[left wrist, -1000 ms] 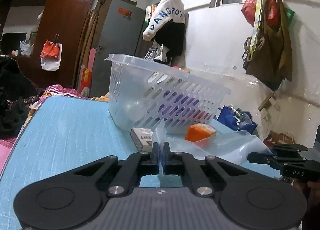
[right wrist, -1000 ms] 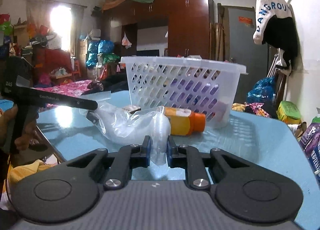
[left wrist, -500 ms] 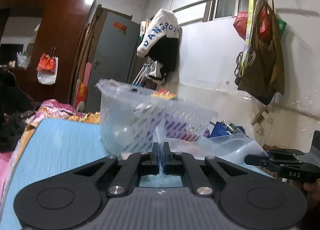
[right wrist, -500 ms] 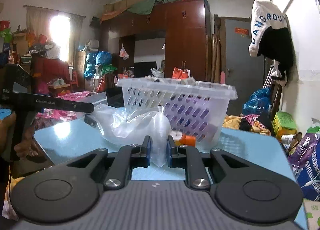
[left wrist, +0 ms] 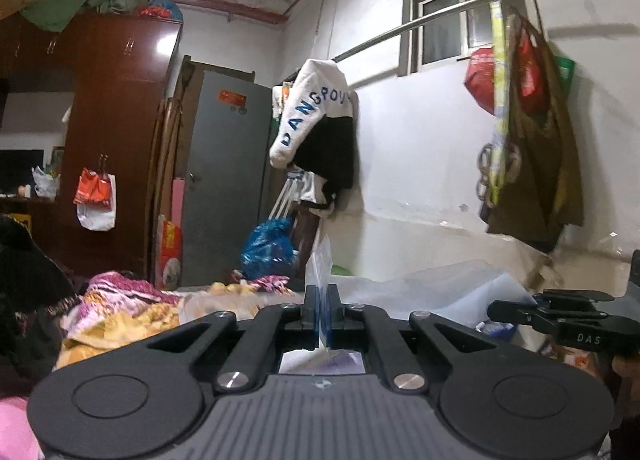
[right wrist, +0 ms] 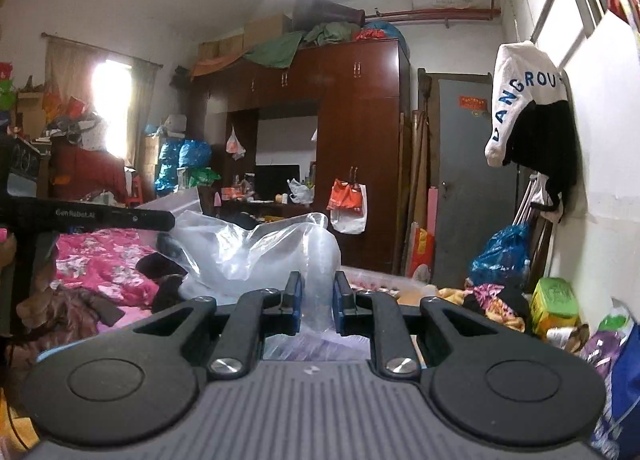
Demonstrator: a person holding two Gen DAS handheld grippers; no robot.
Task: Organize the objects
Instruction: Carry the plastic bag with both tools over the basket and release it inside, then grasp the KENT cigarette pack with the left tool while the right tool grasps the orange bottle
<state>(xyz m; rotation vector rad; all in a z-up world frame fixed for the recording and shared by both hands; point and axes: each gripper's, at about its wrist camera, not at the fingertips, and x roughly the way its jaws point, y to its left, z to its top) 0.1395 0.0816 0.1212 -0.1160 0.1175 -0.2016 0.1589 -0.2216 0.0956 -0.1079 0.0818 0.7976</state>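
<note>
A clear plastic bag (right wrist: 256, 248) hangs stretched between my two grippers, lifted high. My left gripper (left wrist: 321, 300) is shut on one thin edge of the bag (left wrist: 432, 288). My right gripper (right wrist: 316, 296) is shut on a bunched fold of the same bag. The right gripper shows at the right of the left wrist view (left wrist: 560, 316), and the left gripper shows at the left of the right wrist view (right wrist: 100, 215). The white basket, the orange bottle and the table top are out of view.
A dark wardrobe (right wrist: 352, 147) and a grey door (left wrist: 224, 179) stand behind. Clothes hang on a wall rail (left wrist: 320, 127). Piled pink bedding (right wrist: 100, 264) and bags (right wrist: 504, 256) lie around below.
Both grippers have risen together with the bag. The basket, the bottle, the small box and the blue table dropped out of both views.
</note>
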